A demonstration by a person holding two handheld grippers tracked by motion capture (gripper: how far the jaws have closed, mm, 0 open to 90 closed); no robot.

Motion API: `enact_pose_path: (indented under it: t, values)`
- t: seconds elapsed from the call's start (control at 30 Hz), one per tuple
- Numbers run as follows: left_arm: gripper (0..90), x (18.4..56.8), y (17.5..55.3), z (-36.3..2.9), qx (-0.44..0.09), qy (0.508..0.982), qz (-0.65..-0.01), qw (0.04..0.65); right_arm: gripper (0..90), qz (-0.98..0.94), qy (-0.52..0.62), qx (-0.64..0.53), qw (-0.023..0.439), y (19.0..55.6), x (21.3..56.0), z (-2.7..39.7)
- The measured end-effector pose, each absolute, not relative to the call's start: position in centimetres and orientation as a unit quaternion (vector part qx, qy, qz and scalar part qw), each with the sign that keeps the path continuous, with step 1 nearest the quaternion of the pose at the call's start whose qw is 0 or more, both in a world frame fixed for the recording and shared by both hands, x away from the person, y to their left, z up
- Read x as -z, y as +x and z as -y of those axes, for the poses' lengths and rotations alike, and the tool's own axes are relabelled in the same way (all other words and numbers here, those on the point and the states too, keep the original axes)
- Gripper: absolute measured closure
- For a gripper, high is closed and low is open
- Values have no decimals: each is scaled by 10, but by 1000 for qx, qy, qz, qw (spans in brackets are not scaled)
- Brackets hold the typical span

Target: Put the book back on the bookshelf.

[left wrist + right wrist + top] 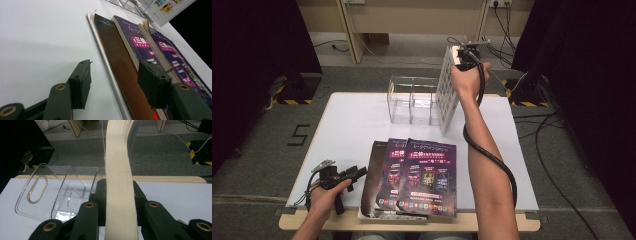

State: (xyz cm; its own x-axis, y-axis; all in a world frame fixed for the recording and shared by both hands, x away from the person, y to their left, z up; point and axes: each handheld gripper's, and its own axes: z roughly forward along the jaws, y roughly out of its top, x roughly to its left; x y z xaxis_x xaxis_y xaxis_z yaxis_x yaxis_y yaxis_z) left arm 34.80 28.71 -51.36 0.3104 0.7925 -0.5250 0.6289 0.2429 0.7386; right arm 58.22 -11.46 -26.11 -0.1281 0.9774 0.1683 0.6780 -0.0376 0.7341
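— While the right claw (pixel 462 54) pinches the thick white book (pixel 446 90) at its top edge, where does it hang?
— Tilted below the claw, beside the clear plastic rack (pixel 412 100).
— And the left claw (pixel 354 175)?
— Spread, gripping nothing; glossy flat magazines (pixel 414 177) lie just to its right.

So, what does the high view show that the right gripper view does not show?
High view alone: the person's left gripper resting open by the fanned books at the table's near edge, and the lifted book's gridded cover. Right gripper view alone: that book's page edge clamped between the right gripper's jaws, bending higher up. Both show the clear acrylic rack on the white table.
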Motion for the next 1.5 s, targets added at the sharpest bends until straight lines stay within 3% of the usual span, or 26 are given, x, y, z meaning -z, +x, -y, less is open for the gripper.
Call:
enact_pose_path:
  t: [1.5]
  values:
    - [435,513,348,-287,-76,611,-580,533,726,-633,652,-349,231,587,278,115]
